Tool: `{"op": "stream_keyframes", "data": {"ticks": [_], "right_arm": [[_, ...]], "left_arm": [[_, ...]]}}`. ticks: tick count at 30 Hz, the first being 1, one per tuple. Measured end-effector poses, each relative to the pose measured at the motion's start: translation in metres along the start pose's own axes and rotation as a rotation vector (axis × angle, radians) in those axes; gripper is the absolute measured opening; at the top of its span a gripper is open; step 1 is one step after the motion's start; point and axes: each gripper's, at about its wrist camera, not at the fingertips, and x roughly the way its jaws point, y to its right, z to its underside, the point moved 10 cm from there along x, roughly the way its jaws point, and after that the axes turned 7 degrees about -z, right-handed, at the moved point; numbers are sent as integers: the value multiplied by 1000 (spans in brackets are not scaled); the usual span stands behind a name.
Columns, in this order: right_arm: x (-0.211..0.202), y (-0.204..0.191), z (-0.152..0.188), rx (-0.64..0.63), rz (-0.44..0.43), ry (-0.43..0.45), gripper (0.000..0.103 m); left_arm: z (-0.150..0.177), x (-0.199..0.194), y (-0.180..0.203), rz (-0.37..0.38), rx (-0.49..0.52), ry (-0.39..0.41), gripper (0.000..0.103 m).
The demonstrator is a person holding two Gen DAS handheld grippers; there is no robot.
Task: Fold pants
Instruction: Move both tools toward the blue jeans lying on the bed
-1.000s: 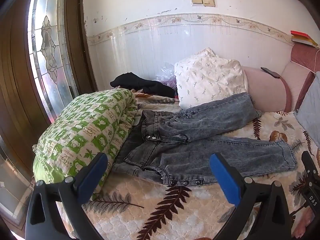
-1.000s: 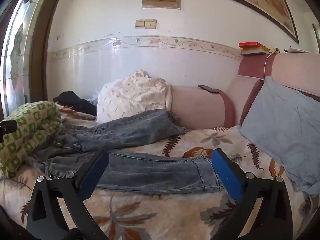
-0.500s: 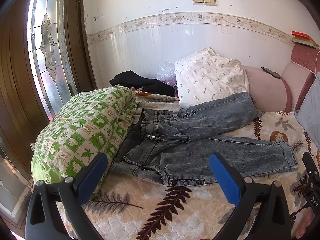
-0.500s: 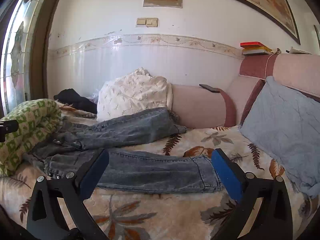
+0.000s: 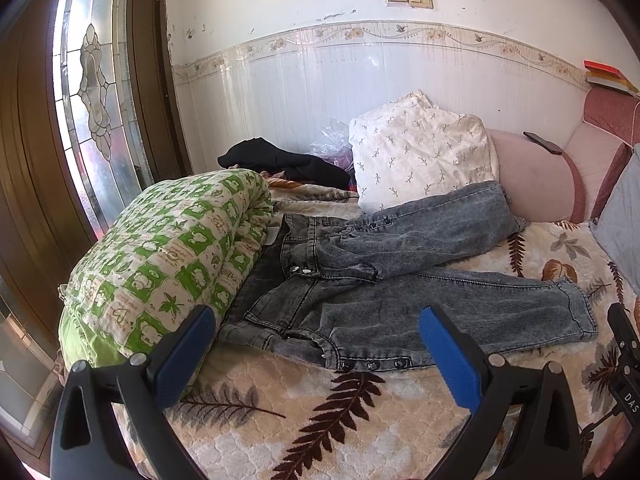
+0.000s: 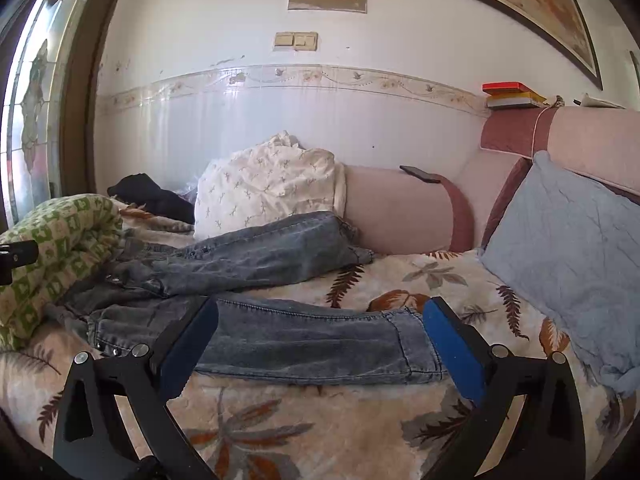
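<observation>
Only the right wrist view shows the blue pillow (image 6: pixel 568 248) beside the pants (image 6: pixel 304 340)

Faded grey denim pants (image 5: pixel 400 280) with metal snaps, plush matt leaf-print blanket (image 5: pixel 360 420), glossy white wall tiles (image 6: pixel 280 128), crinkled cotton pillow (image 5: pixel 424 156), matt black plastic gripper frames with blue pads (image 5: pixel 448 356)

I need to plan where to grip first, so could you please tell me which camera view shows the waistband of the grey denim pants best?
The left wrist view shows it best: the waistband of the grey denim pants faces the camera, snaps visible, beside the green-and-white patterned quilt. The right wrist view shows the waistband only edge-on at far left, partly bunched against that quilt.
</observation>
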Motion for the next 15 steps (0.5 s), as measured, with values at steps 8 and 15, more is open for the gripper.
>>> {"op": "stream_keyframes", "data": {"ticks": [8, 15], "right_arm": [[2, -2, 2, -7, -3, -3, 103], [6, -5, 4, -15, -2, -15, 103]], "left_arm": [[1, 4, 1, 1, 1, -6, 103], [4, 12, 1, 6, 0, -16, 103]]}}
